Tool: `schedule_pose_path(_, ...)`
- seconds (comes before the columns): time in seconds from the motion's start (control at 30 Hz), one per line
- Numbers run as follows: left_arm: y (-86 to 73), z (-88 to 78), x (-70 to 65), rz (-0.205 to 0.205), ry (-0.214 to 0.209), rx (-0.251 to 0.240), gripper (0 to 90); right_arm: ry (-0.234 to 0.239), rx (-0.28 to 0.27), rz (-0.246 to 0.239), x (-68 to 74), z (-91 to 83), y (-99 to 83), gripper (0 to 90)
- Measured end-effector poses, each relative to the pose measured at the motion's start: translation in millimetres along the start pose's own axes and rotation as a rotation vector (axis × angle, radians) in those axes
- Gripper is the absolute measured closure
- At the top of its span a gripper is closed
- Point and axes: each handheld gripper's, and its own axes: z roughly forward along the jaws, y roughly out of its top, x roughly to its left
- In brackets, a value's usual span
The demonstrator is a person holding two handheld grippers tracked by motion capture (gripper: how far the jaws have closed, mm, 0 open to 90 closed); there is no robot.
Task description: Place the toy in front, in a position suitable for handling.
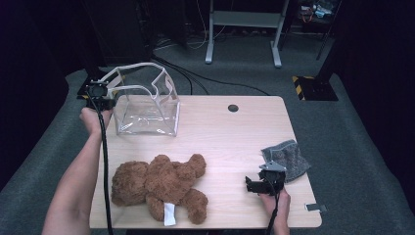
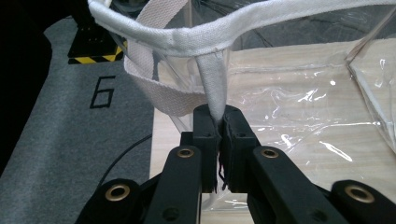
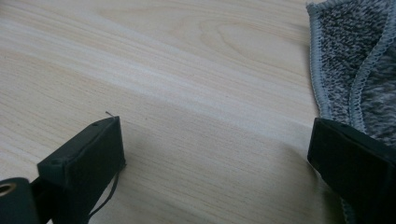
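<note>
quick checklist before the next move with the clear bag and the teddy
1. Left gripper shut on the bag's white strap: ok.
2. Clear bag upright on the table, mouth open: ok.
3. Right gripper open with nothing between its jaws: ok.
4. Teddy lying free near the front edge, apart from both grippers: ok.
5. Grey cloth clear of the right gripper: not ok, it lies right at one jaw.
6. Bag mouth wide enough for the teddy: cannot tell.

The clear plastic bag (image 1: 147, 108) stood upright and open-mouthed at ten o'clock on the table, trimmed in white webbing; one white strap (image 2: 212, 79) ran down from its rim, pinched at its lower end; the other strap arched above.
</note>
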Motion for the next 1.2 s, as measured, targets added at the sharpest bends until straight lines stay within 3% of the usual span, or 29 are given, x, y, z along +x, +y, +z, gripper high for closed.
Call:
schedule_pose_path(0.23,-6.5,-4.7,10.6,-0.030,0.020,-0.008,85.4,0.000,0.000,-0.001,0.2,-0.2,-0.1,3.2)
schedule_pose_path(0.27,-8.3,-5.0,10.2,-0.054,0.020,-0.018,85.4,0.000,0.000,-0.001,0.3,-0.2,-0.1,3.2)
schedule_pose_path(0.43,-13.7,-10.2,16.3,-0.043,0.032,-0.018,85.3,-0.002,0.002,-0.002,0.3,-0.3,-0.1,3.2)
schedule_pose_path(0.47,-14.9,-11.2,16.7,-0.063,0.038,-0.019,85.3,-0.001,0.002,-0.002,0.3,-0.4,-0.1,3.2)
schedule_pose_path(0.57,-18.2,-13.9,21.7,-0.058,0.050,-0.018,85.3,-0.002,0.000,-0.001,0.5,-0.2,-0.1,3.2)
schedule_pose_path(0.73,-22.4,-18.7,22.9,-0.092,0.042,-0.024,84.4,-0.001,0.000,-0.002,0.4,-0.3,-0.1,3.2)
schedule_pose_path(0.8,-24.7,-22.0,21.3,-0.098,0.030,-0.050,75.7,-0.001,0.001,-0.002,0.3,-0.3,-0.1,3.2)
schedule_pose_path(0.87,-28.1,-27.3,15.7,-0.120,0.028,-0.067,56.1,-0.001,0.001,-0.001,0.4,-0.3,-0.1,3.2)
schedule_pose_path(0.9,-29.7,-29.5,13.5,-0.129,0.021,-0.074,56.1,-0.001,0.001,-0.001,0.4,-0.3,-0.1,3.2)
schedule_pose_path(0.93,-30.9,-31.8,9.3,-0.152,0.002,-0.071,46.8,-0.001,0.001,-0.001,0.4,-0.3,-0.1,3.3)
schedule_pose_path(0.97,-32.3,-34.5,5.8,-0.154,-0.007,-0.085,46.8,-0.001,0.001,-0.001,0.4,-0.3,-0.1,3.3)
schedule_pose_path(1.03,-34.2,-39.2,-3.0,-0.125,-0.013,-0.099,43.0,-0.001,0.001,-0.001,0.4,-0.3,-0.1,3.3)
schedule_pose_path(1.2,-38.1,-43.3,-28.2,-0.067,-0.099,-0.096,35.0,-0.001,0.001,-0.001,0.4,-0.3,-0.1,3.3)
